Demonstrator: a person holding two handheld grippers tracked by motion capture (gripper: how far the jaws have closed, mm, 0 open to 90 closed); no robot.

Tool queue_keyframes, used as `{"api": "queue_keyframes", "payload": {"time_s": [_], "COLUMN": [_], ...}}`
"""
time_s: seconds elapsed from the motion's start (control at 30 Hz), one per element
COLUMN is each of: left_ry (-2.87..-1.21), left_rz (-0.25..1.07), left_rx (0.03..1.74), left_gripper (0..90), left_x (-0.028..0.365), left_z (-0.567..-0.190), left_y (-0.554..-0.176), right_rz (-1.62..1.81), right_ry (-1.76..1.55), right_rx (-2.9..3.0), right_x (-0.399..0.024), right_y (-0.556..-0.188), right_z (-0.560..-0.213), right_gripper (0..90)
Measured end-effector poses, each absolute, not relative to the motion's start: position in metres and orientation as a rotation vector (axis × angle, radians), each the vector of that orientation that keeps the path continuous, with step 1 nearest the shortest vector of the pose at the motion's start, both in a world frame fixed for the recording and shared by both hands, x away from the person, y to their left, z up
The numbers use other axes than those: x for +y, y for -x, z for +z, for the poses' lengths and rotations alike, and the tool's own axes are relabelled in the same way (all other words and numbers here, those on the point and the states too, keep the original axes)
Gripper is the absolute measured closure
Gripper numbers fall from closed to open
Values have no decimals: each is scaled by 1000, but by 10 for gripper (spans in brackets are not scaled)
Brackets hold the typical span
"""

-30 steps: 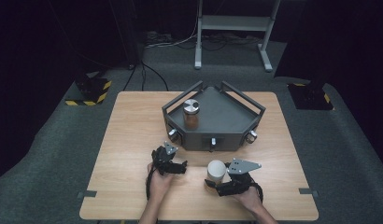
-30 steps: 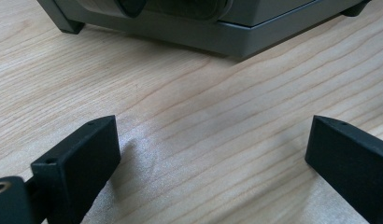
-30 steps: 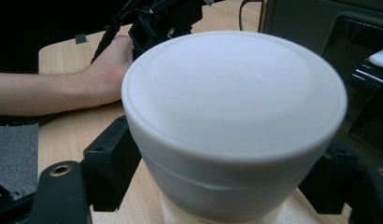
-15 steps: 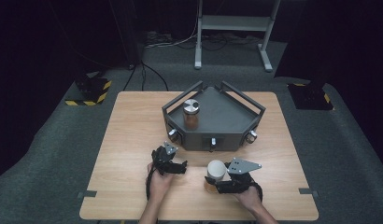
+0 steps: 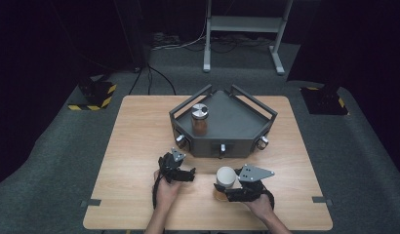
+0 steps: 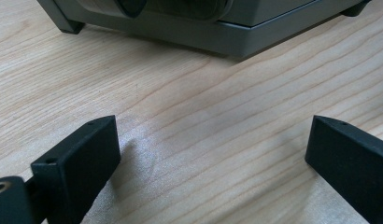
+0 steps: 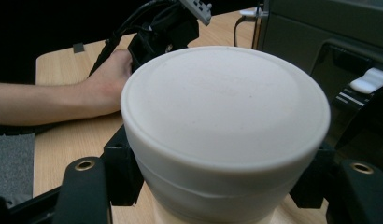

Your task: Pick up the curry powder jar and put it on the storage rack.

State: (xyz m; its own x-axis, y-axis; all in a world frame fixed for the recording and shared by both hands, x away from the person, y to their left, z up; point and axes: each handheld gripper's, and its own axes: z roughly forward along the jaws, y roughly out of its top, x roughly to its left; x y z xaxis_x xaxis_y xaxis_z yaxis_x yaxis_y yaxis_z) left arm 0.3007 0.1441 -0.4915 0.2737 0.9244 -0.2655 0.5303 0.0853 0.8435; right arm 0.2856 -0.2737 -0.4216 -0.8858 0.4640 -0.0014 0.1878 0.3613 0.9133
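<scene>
A jar with a wide white lid [image 5: 226,175] and a tan body stands on the wooden table near its front edge. My right gripper [image 5: 224,189] is shut on it, one black jaw on each side just under the lid [image 7: 224,116]. In the right gripper view the right gripper [image 7: 217,186] has the jar pressed between its pads. My left gripper [image 5: 181,168] rests on the table to the left, held by a hand, and faces the grey tray. In its own view the left gripper [image 6: 213,154] stands open over bare wood, with nothing between its jaws.
A grey five-sided tray [image 5: 237,124] with side handles and front knobs sits at the table's middle back. On it stands a silver-lidded jar with brown contents [image 5: 200,119]. Dark floor, cables and a metal stand lie beyond the table.
</scene>
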Motion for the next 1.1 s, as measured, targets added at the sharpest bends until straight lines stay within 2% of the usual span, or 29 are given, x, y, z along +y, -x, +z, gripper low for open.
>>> {"api": "queue_keyframes", "payload": {"time_s": [1.1], "left_ry": [-1572], "left_rz": [511], "left_rx": [1385], "left_gripper": [33], "left_x": [144], "left_z": [-492], "left_y": [-301], "right_rz": [1570], "right_ry": [-646], "right_rx": [2299], "right_x": [-304], "right_y": [-324], "right_z": [-334], "right_gripper": [345]}}
